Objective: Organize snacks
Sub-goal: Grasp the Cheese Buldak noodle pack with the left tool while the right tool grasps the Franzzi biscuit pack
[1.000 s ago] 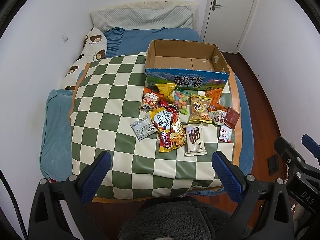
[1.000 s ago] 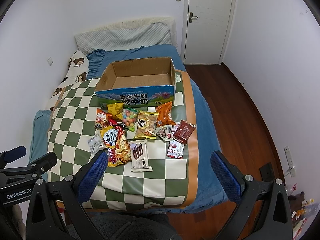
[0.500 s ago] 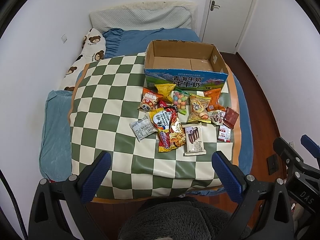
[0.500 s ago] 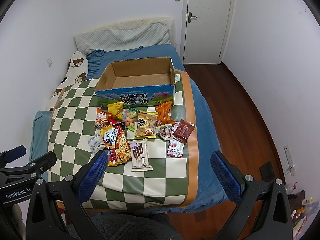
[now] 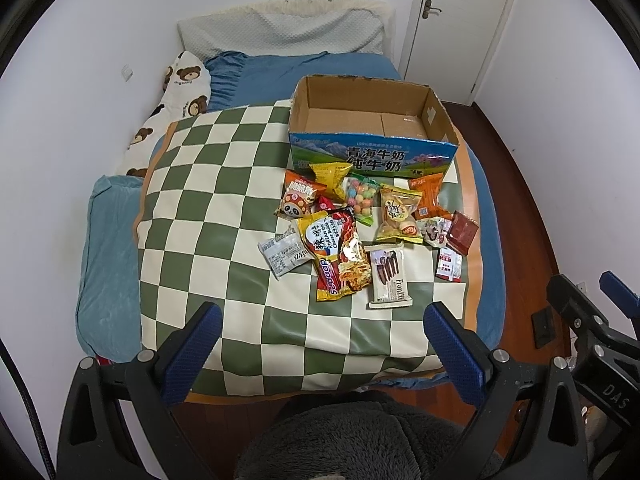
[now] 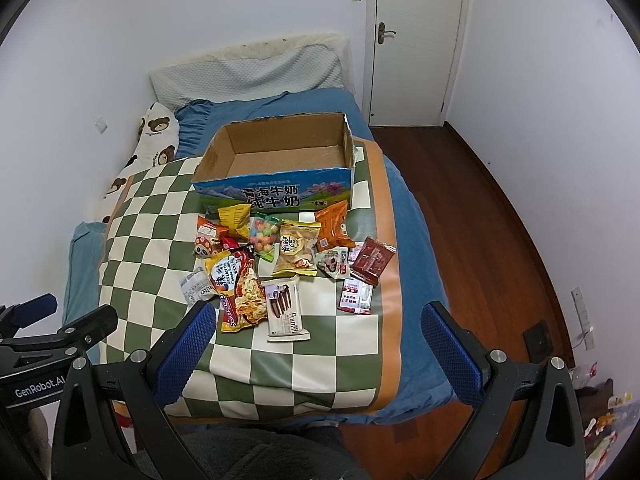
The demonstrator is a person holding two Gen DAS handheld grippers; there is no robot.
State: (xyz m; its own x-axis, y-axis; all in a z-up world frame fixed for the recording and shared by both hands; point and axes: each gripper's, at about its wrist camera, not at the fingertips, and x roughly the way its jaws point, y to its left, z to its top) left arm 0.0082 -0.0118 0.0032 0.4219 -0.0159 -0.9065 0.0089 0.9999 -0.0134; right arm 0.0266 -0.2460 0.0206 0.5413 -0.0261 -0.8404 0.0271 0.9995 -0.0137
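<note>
I judge this as the very start: nothing is packed, and the open cardboard milk carton with its blue printed front (image 5: pixel 372 128) stands empty on the green-and-cream checked bedspread (image 5: pixel 208 184), far ahead of both tools. The loose pile of bright snack packets (image 5: pixel 360 224) lies just in front of that carton, between it and my fingertips.

My left gripper (image 5: pixel 318 344) hangs low over the near edge of the bed, its blue-padded fingers spread wide with nothing between them. My right gripper (image 6: pixel 314 340) sits level beside it, likewise spread and empty, angled a touch toward the pile.

The nearest target is the white flat wafer packet with brown sticks printed on it (image 6: pixel 286 312), just ahead of the right tool. Next I would push that tool forward and down, straddle the packet's edge, and pinch it.
</note>
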